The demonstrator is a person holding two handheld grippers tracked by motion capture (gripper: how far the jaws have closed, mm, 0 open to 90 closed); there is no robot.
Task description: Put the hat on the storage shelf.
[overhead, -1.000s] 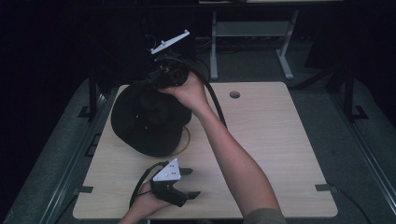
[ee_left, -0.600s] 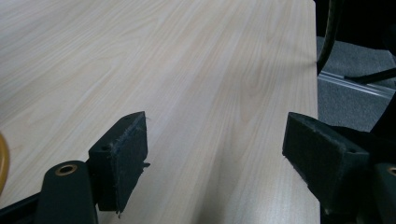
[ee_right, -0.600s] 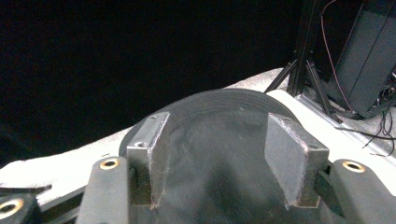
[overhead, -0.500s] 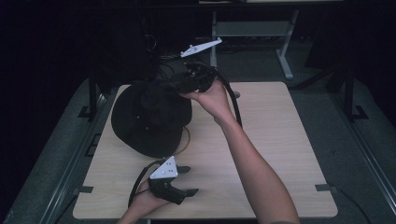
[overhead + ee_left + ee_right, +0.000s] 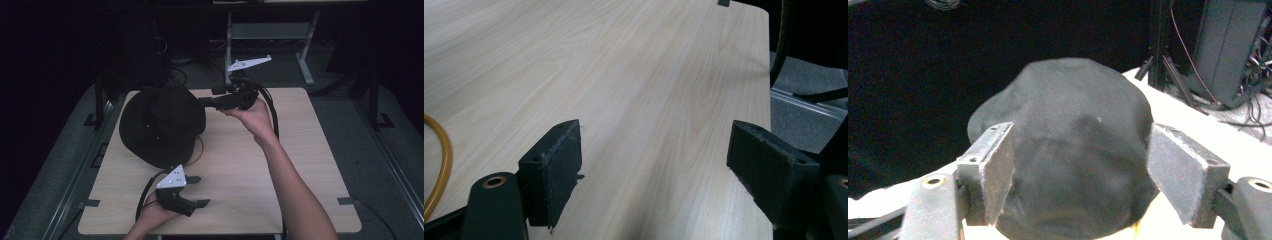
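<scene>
A black floppy hat (image 5: 160, 125) lies on the left half of the wooden table (image 5: 300, 150). My right gripper (image 5: 207, 101) hovers level at the hat's right side and points at it. Its jaws have just been opening and stand open. In the right gripper view the hat (image 5: 1073, 145) sits beyond the right gripper (image 5: 1080, 165), and neither pad touches it. My left gripper (image 5: 199, 191) rests near the table's front edge, in front of the hat. The left gripper (image 5: 656, 160) is open over bare wood.
An orange cord (image 5: 200, 147) curls out from under the hat's near brim; the orange cord (image 5: 439, 160) also lies left of the left jaw. A grey metal stand (image 5: 270, 35) and floor cables (image 5: 175, 60) are behind the table. Black brackets (image 5: 350, 201) mark the edges.
My right gripper has moved to the right and a little down, from over the hat's far top to its right side, and its jaws have opened. The left hand has stayed put.
</scene>
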